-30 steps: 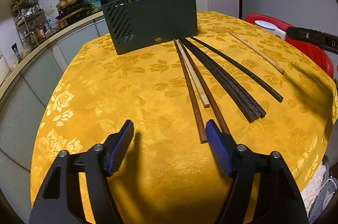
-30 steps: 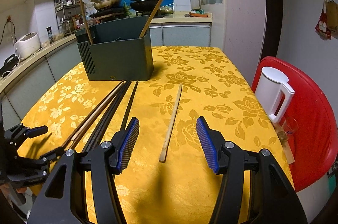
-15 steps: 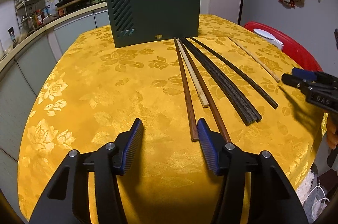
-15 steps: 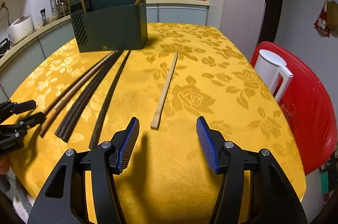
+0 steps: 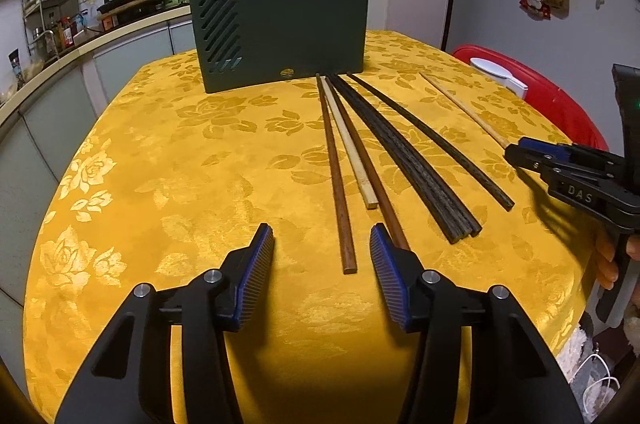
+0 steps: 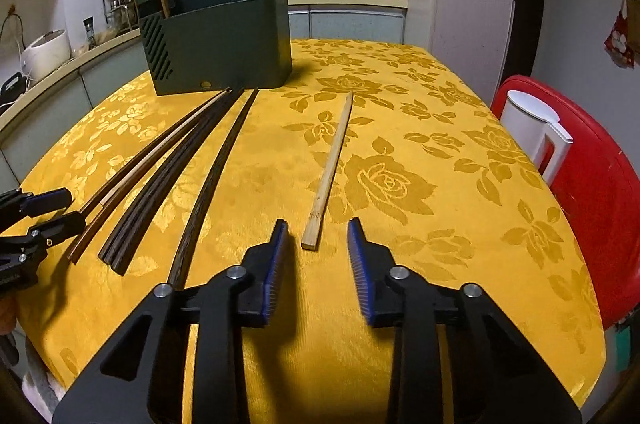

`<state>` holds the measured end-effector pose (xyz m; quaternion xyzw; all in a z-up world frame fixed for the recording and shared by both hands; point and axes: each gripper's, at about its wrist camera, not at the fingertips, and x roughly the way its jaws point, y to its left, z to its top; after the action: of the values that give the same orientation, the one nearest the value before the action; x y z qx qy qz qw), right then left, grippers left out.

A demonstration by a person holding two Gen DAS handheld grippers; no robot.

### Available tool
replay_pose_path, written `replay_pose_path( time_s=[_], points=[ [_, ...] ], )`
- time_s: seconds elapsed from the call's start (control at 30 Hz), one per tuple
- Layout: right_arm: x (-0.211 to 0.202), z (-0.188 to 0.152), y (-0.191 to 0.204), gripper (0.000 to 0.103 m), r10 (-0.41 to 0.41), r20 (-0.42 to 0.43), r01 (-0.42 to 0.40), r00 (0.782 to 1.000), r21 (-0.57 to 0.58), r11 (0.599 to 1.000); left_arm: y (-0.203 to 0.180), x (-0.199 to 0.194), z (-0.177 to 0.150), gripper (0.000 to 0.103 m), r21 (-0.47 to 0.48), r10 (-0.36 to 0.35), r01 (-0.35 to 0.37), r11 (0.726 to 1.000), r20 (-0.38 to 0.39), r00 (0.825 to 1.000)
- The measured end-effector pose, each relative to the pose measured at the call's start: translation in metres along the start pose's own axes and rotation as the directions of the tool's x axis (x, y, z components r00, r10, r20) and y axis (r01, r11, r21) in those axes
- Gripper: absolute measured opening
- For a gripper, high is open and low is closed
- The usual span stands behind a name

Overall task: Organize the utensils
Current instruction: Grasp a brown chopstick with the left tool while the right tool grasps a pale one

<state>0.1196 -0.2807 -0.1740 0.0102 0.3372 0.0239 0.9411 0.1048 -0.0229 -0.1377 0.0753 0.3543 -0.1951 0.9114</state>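
Note:
Several chopsticks lie side by side on the yellow tablecloth (image 5: 180, 164). My left gripper (image 5: 322, 238) is open and empty, its tips either side of the near end of a red-brown chopstick (image 5: 338, 184). A pale chopstick (image 5: 352, 148), another brown one and dark chopsticks (image 5: 408, 160) lie to its right. My right gripper (image 6: 318, 234) is open and empty, just short of the near end of a lone pale bamboo chopstick (image 6: 330, 168). A dark green utensil holder (image 5: 280, 32) with two chopsticks upright in it stands at the back; it also shows in the right wrist view (image 6: 220, 40).
A red chair (image 6: 580, 192) with a white jug (image 6: 536, 132) on it stands at the table's right side. A kitchen counter (image 5: 100, 40) with cookware runs behind and to the left. The table edge is close below both grippers.
Both grippers have moved down and forward toward the chopstick ends. The right jaws have narrowed a little around the bamboo chopstick's end. The chopsticks have not moved.

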Motion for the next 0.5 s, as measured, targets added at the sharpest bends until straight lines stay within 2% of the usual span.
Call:
replay_pose_path(
  time_s=[0.13,0.2,0.5],
  points=[
    [0.0004,-0.0001,0.0021,0.017,0.018,0.005,-0.018,1.0,-0.007,1.0,-0.0007,-0.0017,0.0,0.039,-0.012,-0.036,0.036,0.999,0.003,0.999],
    [0.0001,-0.0004,0.0026,0.017,0.019,0.006,-0.019,1.0,-0.007,1.0,-0.0003,-0.0017,0.0,0.034,-0.02,-0.049,0.049,0.999,0.003,0.999],
    [0.0008,0.0002,0.0046,0.012,0.017,0.01,-0.017,1.0,-0.017,1.0,-0.0055,-0.0005,-0.0022,0.009,0.003,-0.022,0.022,1.0,0.015,1.0]
  ],
)
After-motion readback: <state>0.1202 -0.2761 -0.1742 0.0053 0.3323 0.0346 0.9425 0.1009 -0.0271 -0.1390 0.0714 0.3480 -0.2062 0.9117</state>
